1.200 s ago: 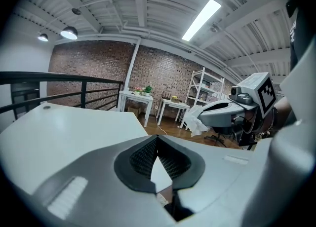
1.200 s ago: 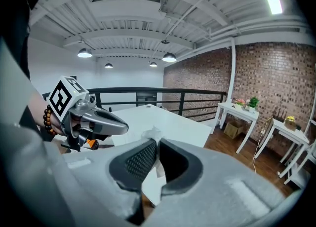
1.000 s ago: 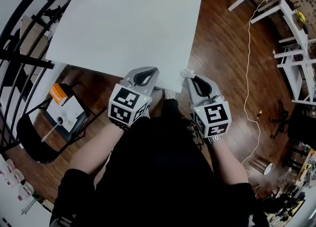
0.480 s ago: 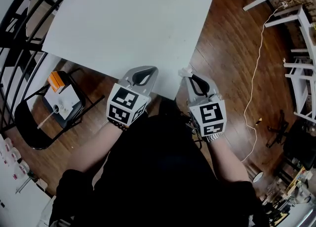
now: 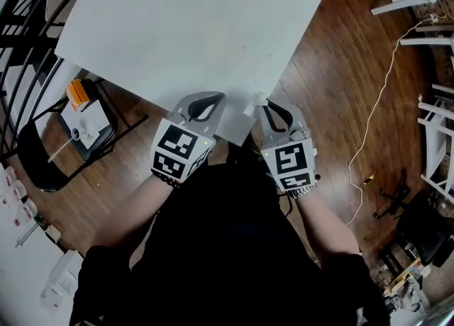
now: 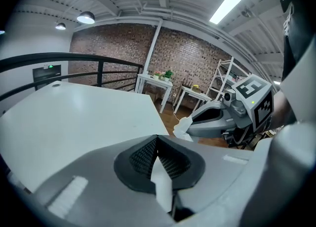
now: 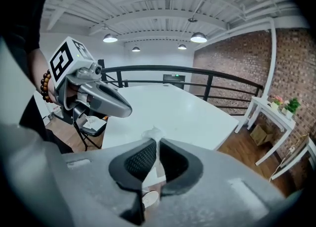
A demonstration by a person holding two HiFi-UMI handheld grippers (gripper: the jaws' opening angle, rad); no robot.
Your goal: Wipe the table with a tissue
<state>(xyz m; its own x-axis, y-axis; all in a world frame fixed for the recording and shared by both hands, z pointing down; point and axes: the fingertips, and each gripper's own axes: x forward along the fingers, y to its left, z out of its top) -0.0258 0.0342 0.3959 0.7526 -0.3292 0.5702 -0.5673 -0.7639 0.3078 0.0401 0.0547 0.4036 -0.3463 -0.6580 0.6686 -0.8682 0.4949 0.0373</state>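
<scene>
We are pinching the tissue (image 7: 153, 133) in the right gripper (image 7: 157, 142). Its 2 jaws are pressing together on it, and a crumpled white tuft is sticking out past the tips. The left gripper (image 6: 157, 137) is carrying nothing that we can name. Its jaws are meeting at the tips, and a white sliver is showing in the gap behind them, but we cannot tell whether that is paper.

In the head view both grippers are hovering side by side at the near edge of the table (image 5: 177, 27), with its near corner lying between them. The tissue is sitting at that corner's right edge. We cannot tell whether it is touching the top.

Almost all of the white top is stretching ahead and to the left of the right gripper, and its long side is running away to our upper left. We are judging that the wipe is not yet under way. The right hand is the nearer one and the only one loaded, so the stroke is calling for a sweep forward and leftward from this corner, with the tuft pressing flat on the surface.
</scene>
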